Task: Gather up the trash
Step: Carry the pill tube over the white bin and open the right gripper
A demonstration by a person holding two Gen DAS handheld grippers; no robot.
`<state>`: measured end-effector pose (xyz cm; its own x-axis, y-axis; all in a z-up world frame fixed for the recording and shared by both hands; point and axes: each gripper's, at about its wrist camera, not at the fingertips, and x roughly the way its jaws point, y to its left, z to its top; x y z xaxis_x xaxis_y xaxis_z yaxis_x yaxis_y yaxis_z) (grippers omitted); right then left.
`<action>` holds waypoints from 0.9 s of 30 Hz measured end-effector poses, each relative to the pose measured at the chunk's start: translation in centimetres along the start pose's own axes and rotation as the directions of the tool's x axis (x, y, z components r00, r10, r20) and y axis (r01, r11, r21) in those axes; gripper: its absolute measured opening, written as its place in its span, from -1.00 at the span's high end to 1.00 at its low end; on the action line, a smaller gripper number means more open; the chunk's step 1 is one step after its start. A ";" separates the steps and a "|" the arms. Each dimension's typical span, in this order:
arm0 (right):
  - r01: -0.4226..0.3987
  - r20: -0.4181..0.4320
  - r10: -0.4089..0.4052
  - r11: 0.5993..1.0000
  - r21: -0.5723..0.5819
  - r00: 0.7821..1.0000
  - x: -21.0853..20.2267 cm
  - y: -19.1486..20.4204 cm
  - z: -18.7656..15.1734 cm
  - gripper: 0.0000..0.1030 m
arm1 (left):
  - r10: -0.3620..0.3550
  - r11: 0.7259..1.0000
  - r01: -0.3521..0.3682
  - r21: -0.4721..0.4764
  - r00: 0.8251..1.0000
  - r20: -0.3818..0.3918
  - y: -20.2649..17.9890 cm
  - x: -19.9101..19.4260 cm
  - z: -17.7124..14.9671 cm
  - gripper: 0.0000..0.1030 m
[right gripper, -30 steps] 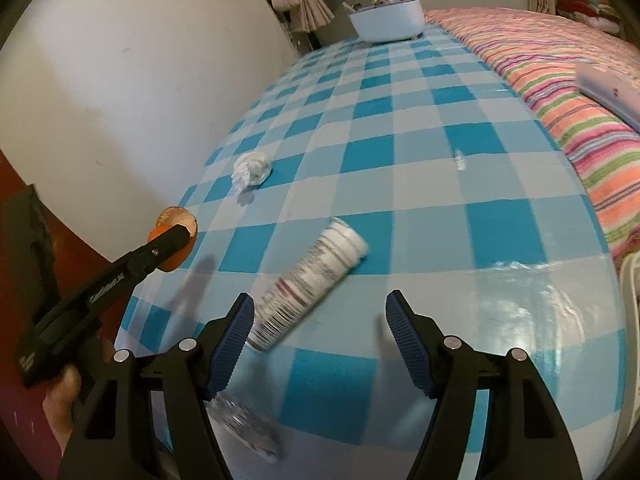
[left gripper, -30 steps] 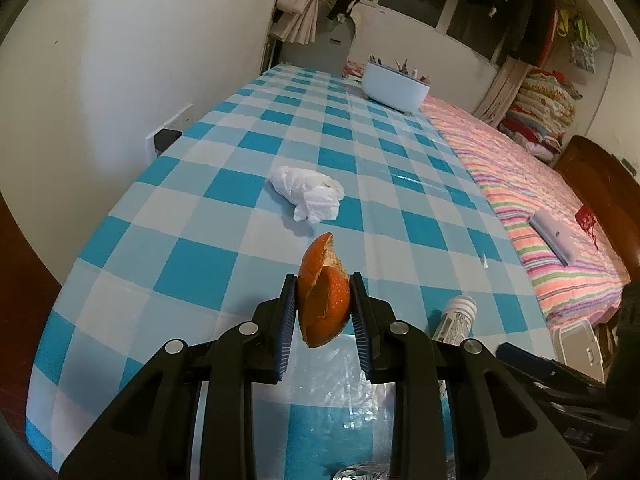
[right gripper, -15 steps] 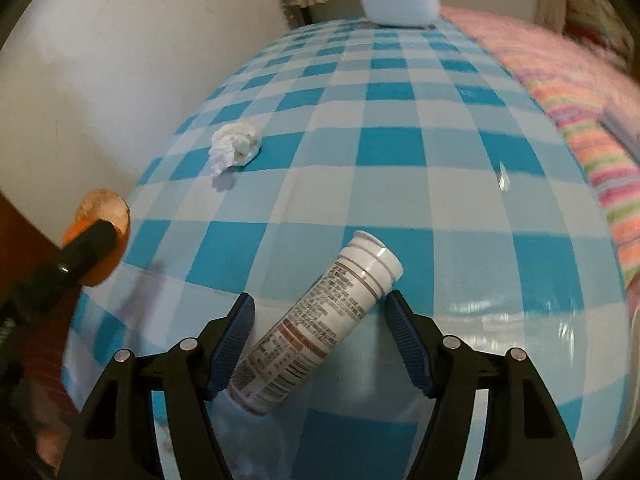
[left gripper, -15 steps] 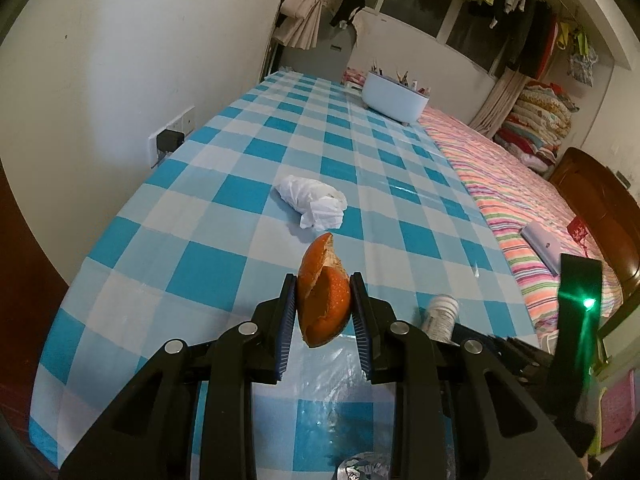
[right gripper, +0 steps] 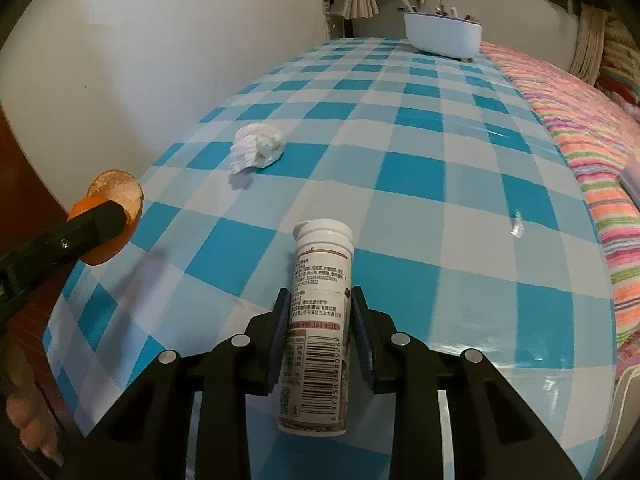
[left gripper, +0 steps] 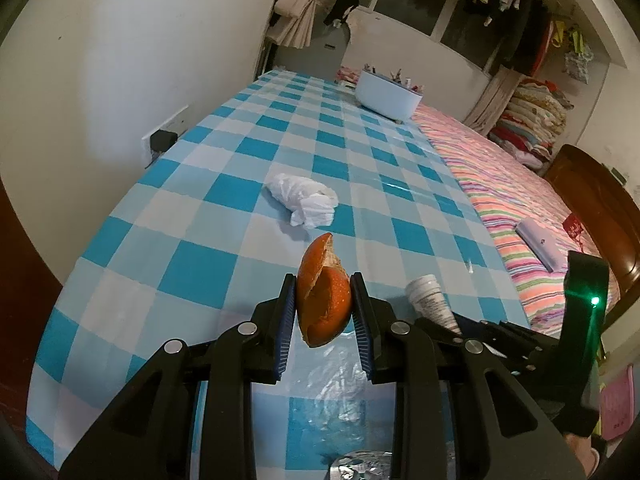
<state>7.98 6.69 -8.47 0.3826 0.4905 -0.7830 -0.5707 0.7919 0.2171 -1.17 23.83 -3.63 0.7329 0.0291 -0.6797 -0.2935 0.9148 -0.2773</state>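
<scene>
Right hand-held gripper [right gripper: 319, 336] has just been closing, and its pads now press both sides of the white tablet tube [right gripper: 318, 336], which half a second ago lay slanted between wide jaws on the checked tabletop [right gripper: 412, 168]. Left hand-held gripper [left gripper: 323, 312] keeps its clamp on the orange peel [left gripper: 322, 300]. Judging by this, only the crumpled tissue [right gripper: 258, 148] remains uncollected, farther up the cloth

I see a table under a blue-and-white checked cloth [left gripper: 192, 268] against a plain wall. White tub [left gripper: 387, 96] at its far end — pens or similar sticking out, can't tell exactly. Wall socket [left gripper: 162, 140] with a black plug on the left. Striped bedspread [left gripper: 504, 200] to the right — folded quilts [left gripper: 528, 120] stacked beyond.
</scene>
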 end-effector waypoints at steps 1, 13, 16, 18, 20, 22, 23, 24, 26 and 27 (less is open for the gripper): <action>-0.009 0.006 0.009 1.000 0.007 1.000 -0.3 -0.6 0.0 0.43 | -0.005 1.000 0.005 0.002 1.000 0.002 -0.1 0.0 0.0 0.48; -0.035 0.072 0.029 0.995 0.094 0.997 -3.9 -7.1 -1.1 0.43 | -0.088 0.993 0.086 0.086 0.996 0.020 -4.1 0.6 -0.3 0.48; -0.045 0.095 0.032 0.989 0.139 0.995 -4.9 -8.9 -1.8 0.43 | -0.090 0.990 0.088 0.110 0.996 0.018 -5.1 0.9 -0.5 0.48; -0.059 0.108 0.041 0.983 0.176 0.993 -5.3 -10.3 -2.0 0.43 | -0.092 0.988 0.089 0.128 0.996 0.015 -5.7 1.1 -0.7 0.48; -0.066 0.125 0.040 0.976 0.206 0.991 -6.1 -11.5 -2.2 0.43 | -0.091 0.985 0.088 0.145 0.996 0.011 -6.5 1.4 -1.0 0.48; -0.068 0.136 0.038 0.973 0.222 0.990 -6.5 -12.3 -2.5 0.43 | -0.091 0.983 0.090 0.158 0.996 0.005 -7.0 1.6 -1.2 0.48; -0.070 0.147 0.036 0.969 0.236 0.988 -6.9 -12.8 -2.7 0.43 | -0.094 0.982 0.093 0.162 0.996 0.001 -7.2 1.7 -1.3 0.48; -0.071 0.153 0.035 0.968 0.242 0.988 -7.1 -13.2 -2.8 0.43 | -0.098 0.981 0.097 0.167 0.995 -0.004 -7.5 1.9 -1.4 0.48; -0.065 0.169 0.022 0.965 0.256 0.985 -7.8 -14.0 -3.2 0.43 | -0.103 0.979 0.103 0.178 0.995 -0.010 -8.0 2.0 -1.7 0.48; -0.057 0.178 0.010 0.963 0.263 0.984 -8.2 -14.5 -3.5 0.43 | -0.106 0.977 0.107 0.185 0.994 -0.014 -8.3 2.1 -1.8 0.48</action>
<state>10.58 -10.08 -7.21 0.5000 0.5550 -0.6648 -0.3802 0.8304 0.4073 1.66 15.56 -3.95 0.7514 -0.0736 -0.6557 -0.0946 0.9715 -0.2175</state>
